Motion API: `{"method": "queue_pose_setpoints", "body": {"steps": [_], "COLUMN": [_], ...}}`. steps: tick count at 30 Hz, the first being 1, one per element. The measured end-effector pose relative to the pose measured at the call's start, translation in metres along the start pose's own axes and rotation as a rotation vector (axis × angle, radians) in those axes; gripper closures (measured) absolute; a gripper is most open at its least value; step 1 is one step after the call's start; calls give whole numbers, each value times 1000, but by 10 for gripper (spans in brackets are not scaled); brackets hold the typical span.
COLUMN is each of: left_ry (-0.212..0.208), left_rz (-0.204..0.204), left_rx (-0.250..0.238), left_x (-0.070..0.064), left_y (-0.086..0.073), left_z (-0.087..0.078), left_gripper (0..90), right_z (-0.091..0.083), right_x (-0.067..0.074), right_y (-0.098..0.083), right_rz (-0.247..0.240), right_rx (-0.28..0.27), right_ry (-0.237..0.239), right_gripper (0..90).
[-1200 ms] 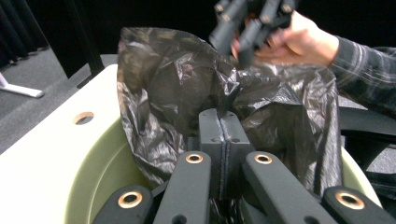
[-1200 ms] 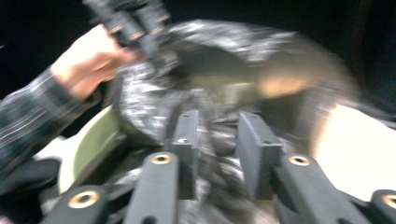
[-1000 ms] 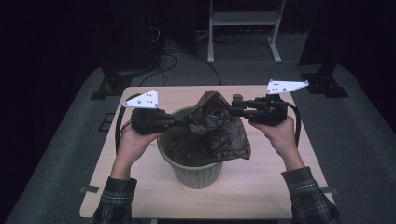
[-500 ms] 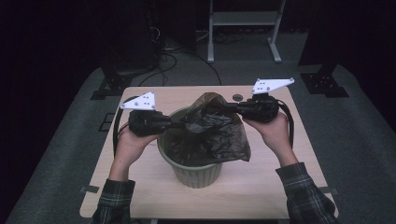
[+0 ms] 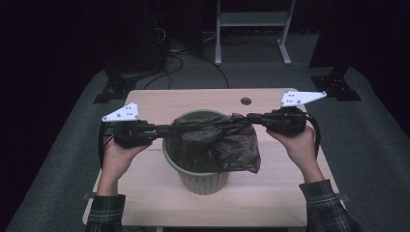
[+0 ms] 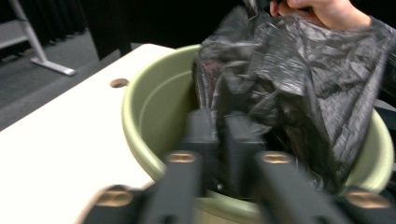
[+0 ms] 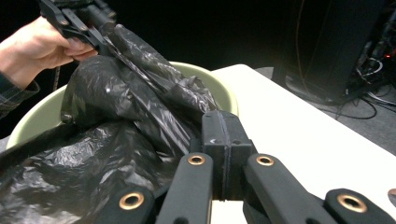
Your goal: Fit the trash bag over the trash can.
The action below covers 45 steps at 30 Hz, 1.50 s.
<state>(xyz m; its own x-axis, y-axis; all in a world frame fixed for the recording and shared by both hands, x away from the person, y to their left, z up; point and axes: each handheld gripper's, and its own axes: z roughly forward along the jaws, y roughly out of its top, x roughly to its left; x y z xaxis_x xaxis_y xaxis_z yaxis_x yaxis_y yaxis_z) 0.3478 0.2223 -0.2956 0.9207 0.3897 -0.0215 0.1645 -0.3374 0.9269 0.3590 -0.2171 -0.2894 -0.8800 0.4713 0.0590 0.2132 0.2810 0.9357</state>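
Observation:
A green bin (image 5: 203, 181) stands mid-table. A black plastic bag (image 5: 232, 150) lies across its mouth and hangs over its right rim, with the top edge pulled taut between both grippers. My right gripper (image 5: 250, 117) is shut on the bag's right end; in the right gripper view its pads (image 7: 222, 126) are pressed together on the film. My left gripper (image 5: 170, 129) sits at the bin's left rim. Its jaws have just been opening. In the blurred left gripper view a narrow gap (image 6: 220, 135) shows between them, with the bag's (image 6: 299, 79) edge in it.
The bin rests on a light wooden table (image 5: 154, 101) with a small round hole (image 5: 246, 101) at the back. Behind the table are a white stand (image 5: 251, 19), floor cables (image 5: 179, 53) and black stand bases (image 5: 113, 89) at both far corners.
Both hands have drawn apart and sunk a little. The bag, bunched high over the bin before, is now stretched flatter across its mouth.

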Motion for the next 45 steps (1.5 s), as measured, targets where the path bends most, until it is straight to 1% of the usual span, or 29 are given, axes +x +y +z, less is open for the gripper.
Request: {"method": "queue_pose_setpoints", "body": {"steps": [1, 2, 3, 4, 5, 6, 7, 8, 9, 10, 14, 17, 19, 22, 23, 24, 28, 29, 30, 31, 32, 34, 36, 38, 39, 40, 42, 43, 45], "left_ry": [4, 4, 12, 20, 18, 12, 15, 15, 12, 3, -11, -14, -7, -6, -6, -1, -23, -23, -31, -37, -37, -39, -49, -67, -70, -73, -90, -102, -110], "left_rz": [5, 5, 7, 15, 16, 25, 38, 38, 45, 57, 77, 93, 101, 95, 95, 86, 75, 75, 74, 74, 74, 80, 81, 72, 79, 82, 83, 80, 86], "left_rx": [-16, -16, -39, -41, -45, -43, -42, -42, -41, -52, -71, -64, -49, -37, -37, -23, 13, 13, 23, 34, 34, 55, 67, 79, 84, 93, 116, 123, 145], "left_x": [-1, -1, -2, -2, -3, -4, -5, -5, -6, -8, -13, -14, -14, -9, -9, -3, 6, 6, 9, 10, 10, 14, 16, 17, 17, 17, 16, 16, 16], "left_y": [2, 2, 8, 11, 15, 19, 24, 24, 28, 37, 51, 61, 66, 70, 70, 71, 71, 71, 72, 72, 72, 75, 76, 76, 77, 77, 76, 75, 74], "left_z": [-1, -1, -1, -1, -1, 0, 1, 1, 2, 5, 10, 18, 26, 38, 38, 48, 65, 65, 72, 75, 75, 82, 87, 92, 94, 95, 98, 99, 99], "left_gripper": [637, 573, 538, 497, 444, 440, 430, 405, 405, 386, 370, 370, 370, 370, 370, 370, 376, 381, 381, 381, 381, 382, 388, 401, 404, 413, 479, 522, 632], "right_z": [2, 2, 8, 10, 13, 15, 17, 17, 19, 22, 30, 34, 35, 36, 36, 36, 35, 35, 35, 36, 36, 36, 36, 36, 36, 36, 37, 37, 37], "right_x": [1, 1, 3, 4, 4, 5, 6, 6, 6, 7, 10, 12, 13, 14, 14, 14, 15, 15, 15, 15, 15, 15, 16, 17, 17, 17, 17, 17, 17], "right_y": [0, 0, 1, 2, 2, 2, 2, 2, 3, 3, 3, 3, 3, 3, 3, 3, 4, 4, 4, 4, 4, 5, 6, 7, 7, 8, 8, 8, 9], "right_rz": [-2, -2, -10, -14, -15, -16, -16, -16, -17, -17, -25, -33, -34, -37, -38, -39, -43, -43, -42, -42, -42, -44, -46, -46, -47, -48, -51, -52, -52], "right_rx": [5, 5, 13, 17, 18, 16, 20, 20, 19, 24, 39, 43, 41, 38, 37, 36, 35, 35, 33, 32, 32, 29, 27, 24, 23, 21, 19, 19, 15], "right_ry": [4, 4, 14, 13, 19, 25, 28, 28, 31, 38, 49, 59, 64, 70, 72, 74, 82, 82, 85, 87, 87, 92, 93, 94, 94, 98, 99, 101, 103], "right_gripper": [900, 900, 900, 900, 900, 900, 900, 900, 900, 900, 900, 900, 900, 900, 900, 900, 900, 900, 900, 900, 900, 900, 900, 900, 900, 900, 900, 900, 900]}}
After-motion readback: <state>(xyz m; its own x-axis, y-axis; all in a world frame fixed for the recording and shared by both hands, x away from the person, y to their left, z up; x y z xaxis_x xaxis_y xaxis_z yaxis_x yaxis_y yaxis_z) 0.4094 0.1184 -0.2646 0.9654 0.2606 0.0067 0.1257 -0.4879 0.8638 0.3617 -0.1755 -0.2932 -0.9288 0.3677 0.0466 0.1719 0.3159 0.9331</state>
